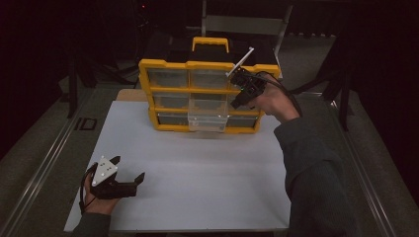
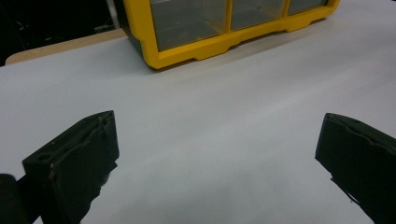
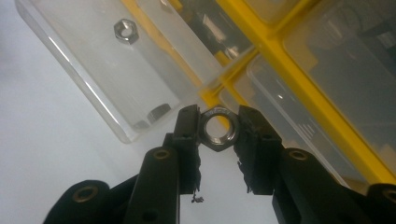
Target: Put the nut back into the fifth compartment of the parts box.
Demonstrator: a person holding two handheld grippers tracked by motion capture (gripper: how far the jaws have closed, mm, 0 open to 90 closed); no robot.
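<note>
A white-topped bench [image 1: 197,182] is seen, with a strip of bare wood exposed at its far left edge. On its far half a yellow drawer organiser [image 1: 163,126] is stood upright — one clear drawer [image 1: 207,121] in its bottom row is pulled forward over the bench

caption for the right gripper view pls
Right gripper pinches a steel hex nut above an open clear drawer holding more nuts.

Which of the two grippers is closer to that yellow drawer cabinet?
The right gripper: it is up at the yellow drawer cabinet, holding a hex nut. The left gripper rests far off, near the table's front edge.
</note>
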